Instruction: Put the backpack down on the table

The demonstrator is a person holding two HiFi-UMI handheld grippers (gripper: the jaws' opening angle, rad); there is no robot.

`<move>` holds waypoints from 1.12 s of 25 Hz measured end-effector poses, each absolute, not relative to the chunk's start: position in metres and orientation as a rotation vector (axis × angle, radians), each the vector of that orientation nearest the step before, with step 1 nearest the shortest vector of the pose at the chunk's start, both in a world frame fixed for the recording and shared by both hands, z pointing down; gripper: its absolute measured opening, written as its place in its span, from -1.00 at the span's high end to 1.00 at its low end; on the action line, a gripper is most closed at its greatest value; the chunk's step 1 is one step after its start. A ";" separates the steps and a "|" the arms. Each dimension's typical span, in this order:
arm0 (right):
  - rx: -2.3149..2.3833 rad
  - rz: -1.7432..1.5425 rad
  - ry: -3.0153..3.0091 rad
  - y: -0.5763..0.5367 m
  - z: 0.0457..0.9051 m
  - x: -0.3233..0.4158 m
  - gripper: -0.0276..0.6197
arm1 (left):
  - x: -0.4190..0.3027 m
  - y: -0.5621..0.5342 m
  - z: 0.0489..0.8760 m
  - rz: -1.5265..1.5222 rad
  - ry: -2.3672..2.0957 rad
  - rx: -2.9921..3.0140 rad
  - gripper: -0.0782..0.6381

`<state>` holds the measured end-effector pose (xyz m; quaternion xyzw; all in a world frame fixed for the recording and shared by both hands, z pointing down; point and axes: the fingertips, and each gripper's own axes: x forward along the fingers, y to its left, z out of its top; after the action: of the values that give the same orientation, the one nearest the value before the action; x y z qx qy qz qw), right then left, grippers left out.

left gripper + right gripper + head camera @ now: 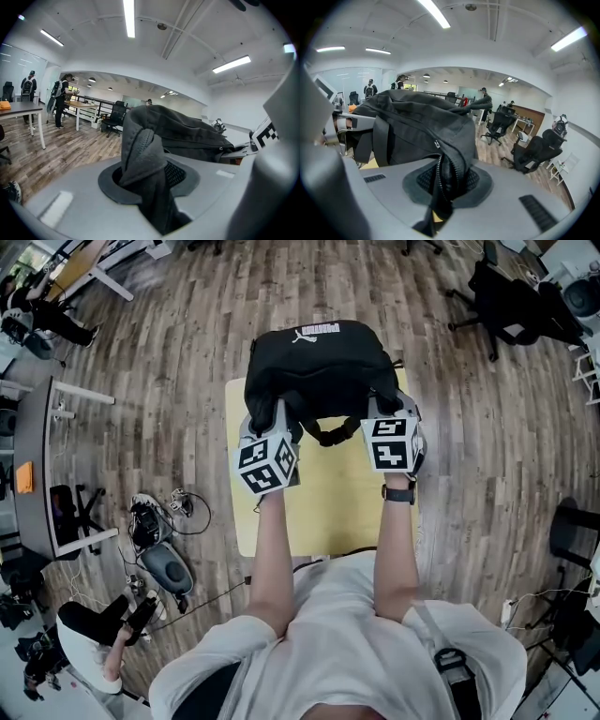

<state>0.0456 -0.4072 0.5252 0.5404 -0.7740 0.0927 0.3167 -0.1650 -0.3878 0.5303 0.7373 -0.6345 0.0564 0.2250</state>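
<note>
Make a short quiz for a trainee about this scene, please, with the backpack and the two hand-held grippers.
1. True or false: only the left hand-held gripper holds the backpack.
2. Which colour is the table under the backpack? A yellow, B white, C red.
3. Fill in: the right hand-held gripper is shut on the backpack's ____.

Key: 1 false, both hold it. 2 A. 3 zipper.
</note>
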 end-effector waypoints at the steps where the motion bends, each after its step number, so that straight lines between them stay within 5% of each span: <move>1: 1.419 0.250 -2.035 -0.408 0.528 0.045 0.80 | -0.165 -0.389 0.533 0.158 -1.750 2.030 0.44; 28: 1.330 0.428 -1.979 -0.414 0.617 0.059 0.80 | -0.149 -0.393 0.616 0.303 -1.697 1.909 0.44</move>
<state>0.0594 -0.4140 0.6172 0.5139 -0.7647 0.1654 0.3517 -0.1490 -0.3931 0.6155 0.7123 -0.6331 0.1131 0.2810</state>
